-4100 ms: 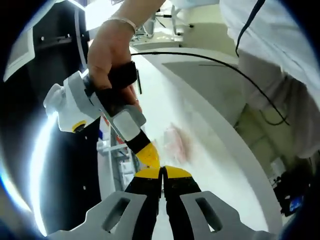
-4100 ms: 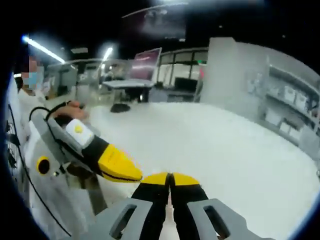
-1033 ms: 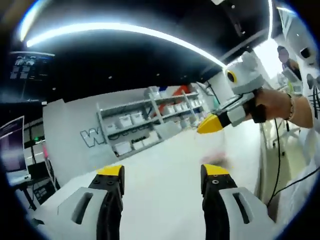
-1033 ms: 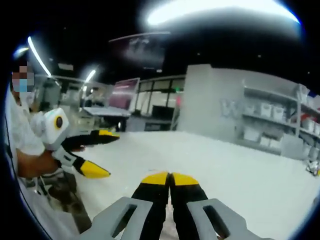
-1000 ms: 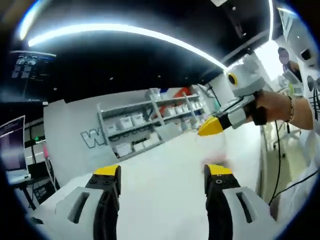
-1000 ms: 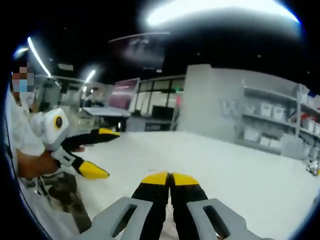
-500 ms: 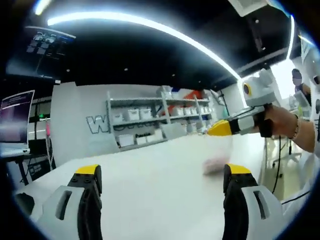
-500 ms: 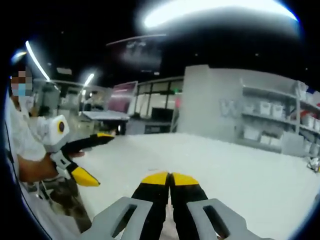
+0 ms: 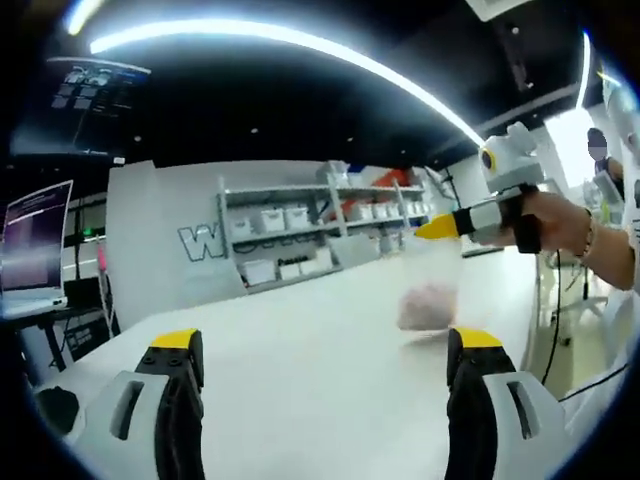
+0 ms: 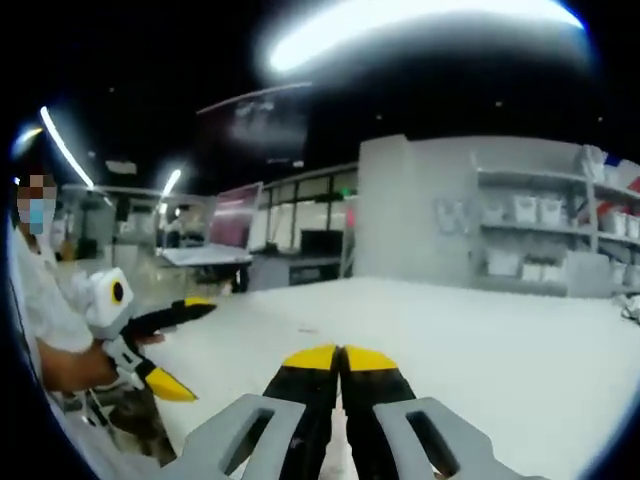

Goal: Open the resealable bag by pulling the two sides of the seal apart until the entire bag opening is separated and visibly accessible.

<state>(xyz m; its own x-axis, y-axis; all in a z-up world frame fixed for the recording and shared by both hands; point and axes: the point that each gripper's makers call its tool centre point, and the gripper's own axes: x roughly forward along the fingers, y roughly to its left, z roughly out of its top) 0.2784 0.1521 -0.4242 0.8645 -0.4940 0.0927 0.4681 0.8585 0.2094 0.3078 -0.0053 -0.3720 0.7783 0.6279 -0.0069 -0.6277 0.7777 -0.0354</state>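
On table [image 9: 300,340]: bag [image 9: 428,305] below right gripper [image 9: 432,229] | left gripper [image 9: 325,345] jaws spread

A lab or workshop hall: long white table [image 9: 300,350], wall shelves [image 9: 300,235] of white boxes, computer screens [image 9: 35,250], glass partitions [image 10: 310,240], strip lights [image 9: 280,45] on a dark ceiling

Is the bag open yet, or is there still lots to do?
I can't tell how open it is. The right hand-held gripper is shut on the top of the clear bag, which holds something pink, lifting it over the white table. The left hand-held gripper is wide open, holding nothing. It must take the other side, then pull.
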